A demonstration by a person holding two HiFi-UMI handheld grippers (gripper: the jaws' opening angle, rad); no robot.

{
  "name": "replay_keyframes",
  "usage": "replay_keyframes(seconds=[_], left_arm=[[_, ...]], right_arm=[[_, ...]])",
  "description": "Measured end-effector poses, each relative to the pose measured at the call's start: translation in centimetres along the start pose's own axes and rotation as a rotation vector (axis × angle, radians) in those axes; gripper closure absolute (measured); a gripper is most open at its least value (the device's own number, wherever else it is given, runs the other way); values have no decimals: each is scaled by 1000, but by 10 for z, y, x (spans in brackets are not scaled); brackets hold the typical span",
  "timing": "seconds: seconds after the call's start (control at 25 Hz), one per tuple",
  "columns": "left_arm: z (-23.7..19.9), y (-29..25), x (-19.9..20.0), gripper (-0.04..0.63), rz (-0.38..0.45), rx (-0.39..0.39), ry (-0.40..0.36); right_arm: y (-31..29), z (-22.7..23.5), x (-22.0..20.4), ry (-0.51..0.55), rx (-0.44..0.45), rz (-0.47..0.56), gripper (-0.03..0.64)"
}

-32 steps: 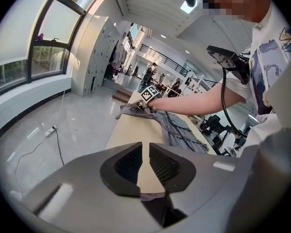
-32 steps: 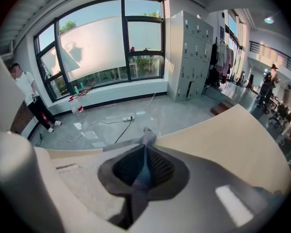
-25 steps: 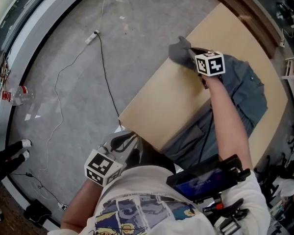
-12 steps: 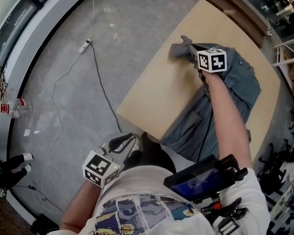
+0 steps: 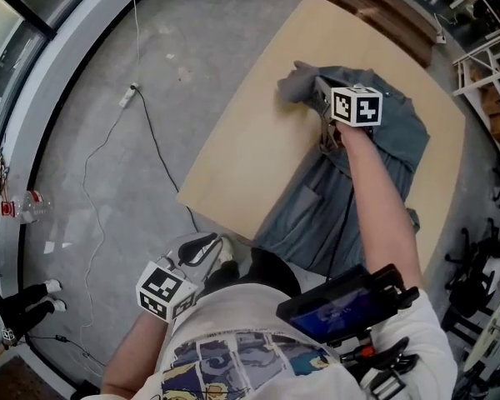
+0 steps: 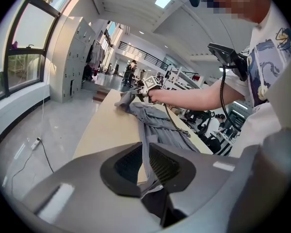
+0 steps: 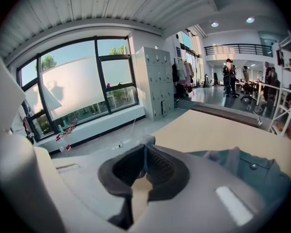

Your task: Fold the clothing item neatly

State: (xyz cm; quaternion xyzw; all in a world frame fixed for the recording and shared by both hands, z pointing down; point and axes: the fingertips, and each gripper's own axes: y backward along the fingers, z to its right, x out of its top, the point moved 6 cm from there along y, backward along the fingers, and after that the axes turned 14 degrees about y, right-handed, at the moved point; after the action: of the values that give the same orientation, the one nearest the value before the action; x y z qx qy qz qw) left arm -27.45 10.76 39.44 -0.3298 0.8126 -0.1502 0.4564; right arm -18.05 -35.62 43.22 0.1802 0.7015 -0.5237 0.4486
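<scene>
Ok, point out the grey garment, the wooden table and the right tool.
grey garment (image 5: 304, 211): head view, middle of the fabric.
wooden table (image 5: 242, 157): head view, bare top.
right tool (image 7: 145, 149): right gripper view, between its fingertips.

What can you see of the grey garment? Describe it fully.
The garment is thin, soft-looking blue-grey cloth with a button and what looks like a pocket. It lies rumpled and stretched lengthwise along the wooden table, with its near end drooping off the edge. The right gripper pinches its far end into a small raised peak. The left gripper pinches a strip at the near end.
</scene>
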Motion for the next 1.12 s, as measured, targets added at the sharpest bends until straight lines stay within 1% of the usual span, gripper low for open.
replay_keyframes(seconds=[0.24, 0.52, 0.76, 1.12], left_arm=[[41, -49, 18, 546, -53, -69, -50], [68, -88, 24, 545, -115, -122, -103], [88, -112, 29, 545, -156, -160, -140], [115, -144, 27, 545, -207, -202, -179]], right_arm=[[46, 51, -20, -61, -28, 39, 598], [105, 109, -59, -133, -119, 67, 598], [156, 151, -98, -190, -209, 65, 598], [215, 199, -156, -262, -311, 46, 598]])
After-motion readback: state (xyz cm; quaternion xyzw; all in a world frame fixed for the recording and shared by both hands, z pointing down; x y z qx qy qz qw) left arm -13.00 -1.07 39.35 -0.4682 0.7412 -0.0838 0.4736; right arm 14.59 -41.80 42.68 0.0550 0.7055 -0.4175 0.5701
